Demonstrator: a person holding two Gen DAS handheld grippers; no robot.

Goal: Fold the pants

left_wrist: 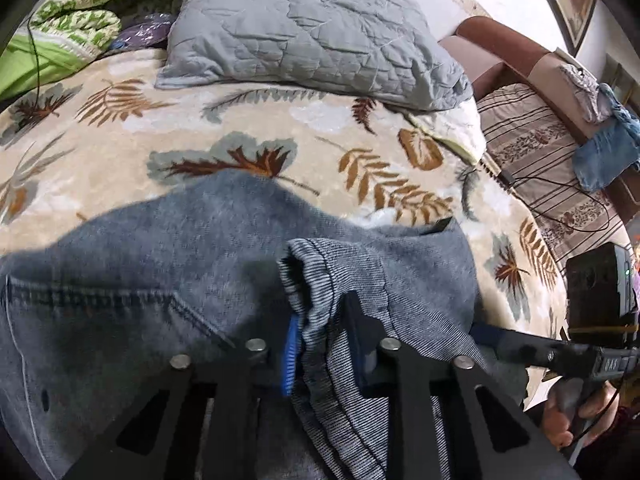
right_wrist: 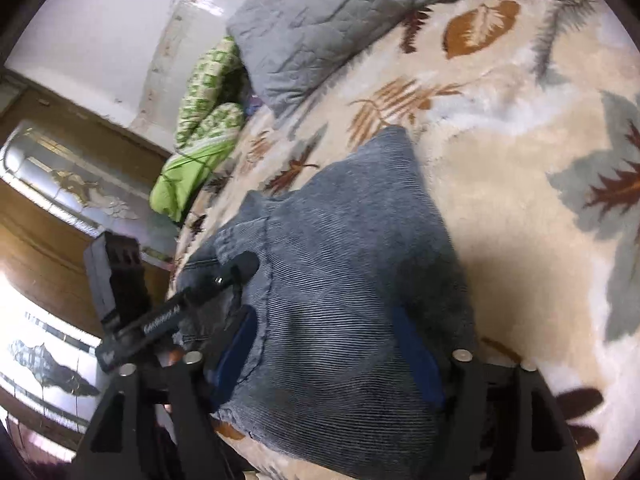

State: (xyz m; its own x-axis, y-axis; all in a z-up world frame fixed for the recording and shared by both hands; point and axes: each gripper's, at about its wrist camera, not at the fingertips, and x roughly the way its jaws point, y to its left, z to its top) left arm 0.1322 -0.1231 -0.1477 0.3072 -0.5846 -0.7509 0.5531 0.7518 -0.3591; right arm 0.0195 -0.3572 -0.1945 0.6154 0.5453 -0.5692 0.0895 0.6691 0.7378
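Blue-grey jeans (left_wrist: 168, 264) lie on a bed blanket with a leaf print (left_wrist: 120, 128). My left gripper (left_wrist: 320, 340) is shut on a bunched hem of the jeans (left_wrist: 316, 280), cloth pinched between its blue pads. In the right wrist view the jeans (right_wrist: 340, 264) lie partly folded. My right gripper (right_wrist: 328, 356) is open, its blue pads (right_wrist: 420, 356) wide apart with the cloth lying between them. The left gripper (right_wrist: 240, 268) shows there at the jeans' left edge. The right gripper (left_wrist: 492, 332) shows at the right of the left wrist view.
A grey quilted pillow (left_wrist: 312, 28) lies at the bed's far end, next to a green patterned blanket (left_wrist: 80, 12). A striped sofa (left_wrist: 536, 148) with clothes and a cable stands right of the bed. A wooden wardrobe (right_wrist: 48, 216) stands on the left in the right wrist view.
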